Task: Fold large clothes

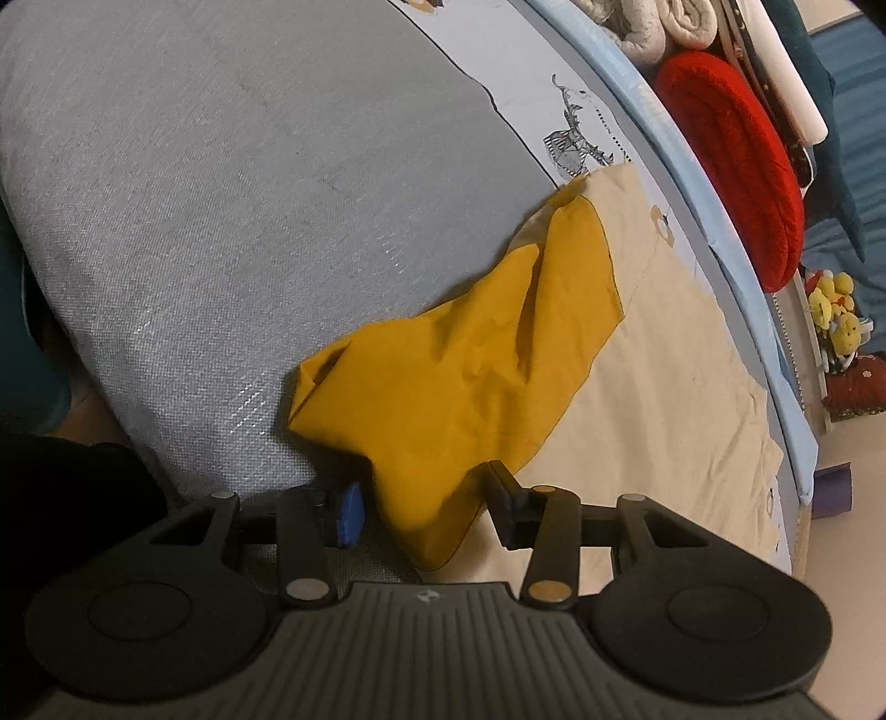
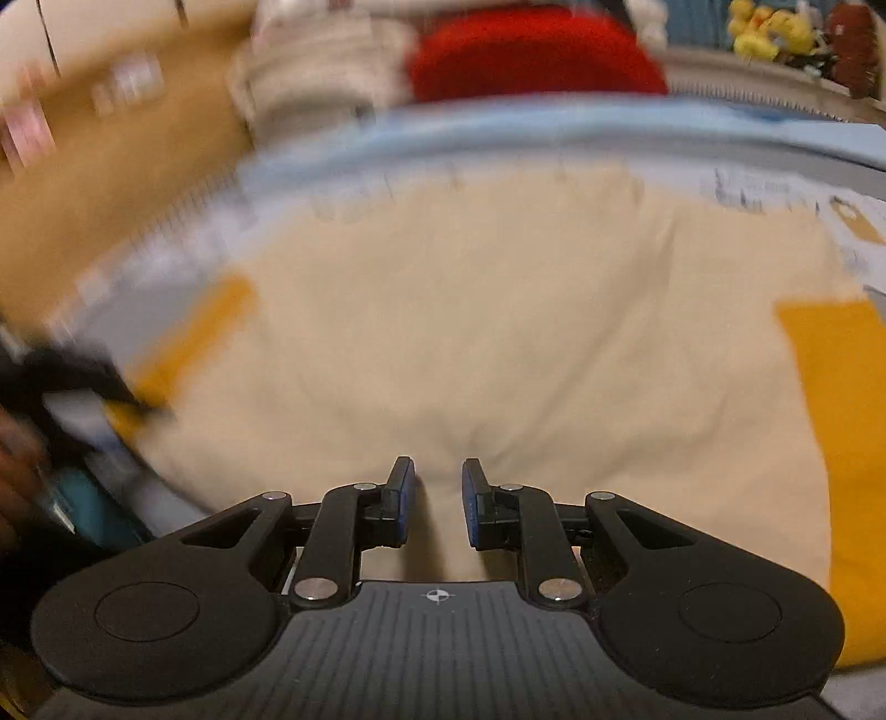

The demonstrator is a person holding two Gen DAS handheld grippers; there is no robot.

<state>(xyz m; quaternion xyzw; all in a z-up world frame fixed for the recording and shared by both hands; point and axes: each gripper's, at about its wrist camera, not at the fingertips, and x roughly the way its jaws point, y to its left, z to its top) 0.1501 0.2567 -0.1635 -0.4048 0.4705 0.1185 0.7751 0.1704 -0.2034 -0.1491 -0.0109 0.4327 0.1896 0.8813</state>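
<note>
A large garment lies on a bed, with a cream body (image 1: 664, 387) and mustard-yellow sleeves (image 1: 470, 376). In the left wrist view my left gripper (image 1: 423, 498) is open, its jaws wide apart on either side of the bunched yellow sleeve end. In the blurred right wrist view my right gripper (image 2: 437, 493) has its jaws narrowly apart around a raised pinch of the cream fabric (image 2: 470, 332). A yellow sleeve (image 2: 841, 443) lies at the right, and another yellow strip (image 2: 194, 327) at the left.
A grey blanket (image 1: 249, 221) covers the bed to the left of the garment. A printed sheet (image 1: 576, 133) and the bed's blue edge (image 1: 736, 249) run along the right. A red cushion (image 1: 736, 160), rolled towels (image 1: 653, 27) and yellow plush toys (image 1: 836, 315) sit beyond the edge.
</note>
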